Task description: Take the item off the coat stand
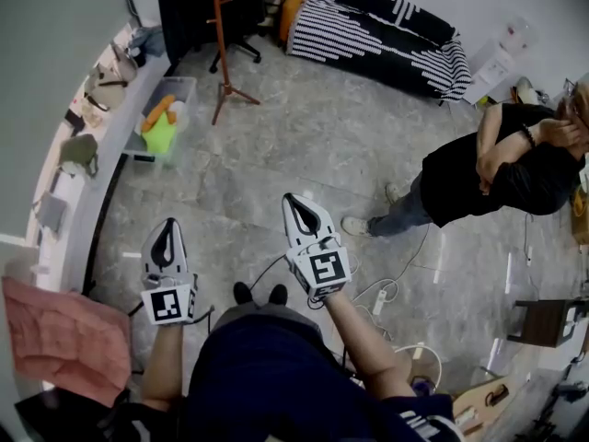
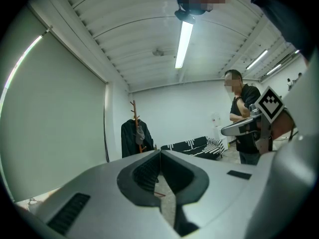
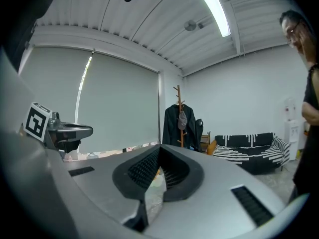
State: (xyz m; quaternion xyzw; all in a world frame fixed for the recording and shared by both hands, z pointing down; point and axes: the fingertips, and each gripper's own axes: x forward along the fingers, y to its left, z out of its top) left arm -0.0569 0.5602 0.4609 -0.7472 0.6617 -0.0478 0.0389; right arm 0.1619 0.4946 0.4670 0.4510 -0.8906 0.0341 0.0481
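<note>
Left tool point(image 2: 160, 152): narrow, jaws closed tip to tip, empty. Held out level in front of the body, over bare floor.

Right tool point(image 3: 159, 147): narrow too, jaws together, holds nothing. Sits beside the left one, slightly further forward in the head view.

Coat stand point(image 3: 179, 108): wooden, upright on a tripod foot at the far end of the room, well apart from both tools. Carries a dark coat point(image 3: 171, 123) and, over it, a grey cap point(image 3: 182, 119) on a peg near the pole. Both on the stand, untouched.

Striped sofa point(image 1: 377, 35): black and white, against the far wall, to the right of the stand.

Worktop point(image 1: 101, 155): runs along the left wall, with small items too blurred to name. Clear bin point(image 1: 164, 118) on the floor just beside it, with orange and green contents.

Second person point(image 1: 497, 168): stands at the right in dark clothes, arms folded up.
</note>
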